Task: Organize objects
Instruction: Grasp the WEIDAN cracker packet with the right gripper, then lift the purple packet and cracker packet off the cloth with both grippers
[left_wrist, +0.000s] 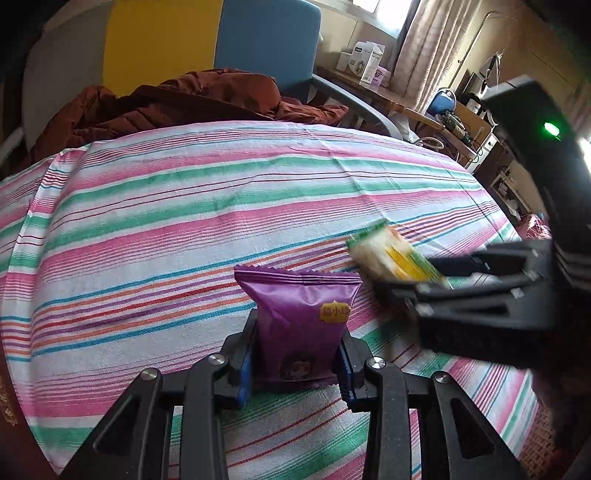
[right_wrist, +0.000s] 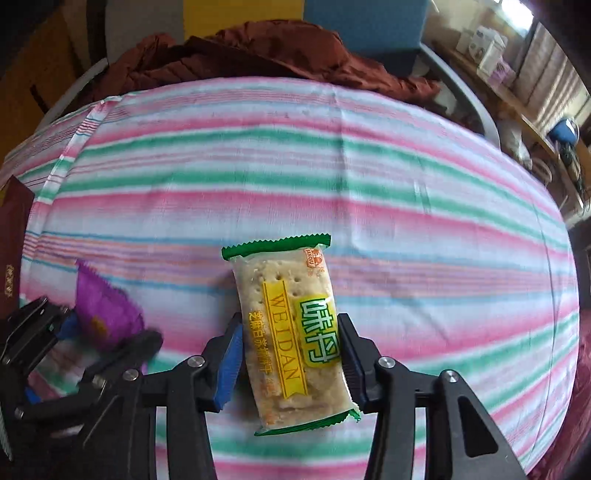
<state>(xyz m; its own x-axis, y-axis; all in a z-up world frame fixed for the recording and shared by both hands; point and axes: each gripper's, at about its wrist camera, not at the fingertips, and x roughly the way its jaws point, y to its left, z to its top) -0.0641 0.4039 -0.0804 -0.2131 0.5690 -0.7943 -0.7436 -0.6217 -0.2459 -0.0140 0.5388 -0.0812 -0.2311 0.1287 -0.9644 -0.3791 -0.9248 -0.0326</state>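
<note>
My left gripper (left_wrist: 295, 362) is shut on a purple snack packet (left_wrist: 301, 321) and holds it over the striped bedsheet (left_wrist: 184, 206). My right gripper (right_wrist: 291, 358) is shut on a green and yellow cracker packet (right_wrist: 291, 332), also above the sheet. In the left wrist view the right gripper (left_wrist: 417, 284) comes in from the right with the cracker packet (left_wrist: 391, 254), close beside the purple packet. In the right wrist view the left gripper (right_wrist: 92, 343) shows at the lower left with the purple packet (right_wrist: 107, 314).
A rust-brown quilt (left_wrist: 177, 99) lies bunched at the bed's far end, against a yellow and blue headboard (left_wrist: 207, 37). A wooden desk (left_wrist: 388, 92) with boxes stands at the far right. A dark red box (right_wrist: 13, 243) sits at the left bed edge.
</note>
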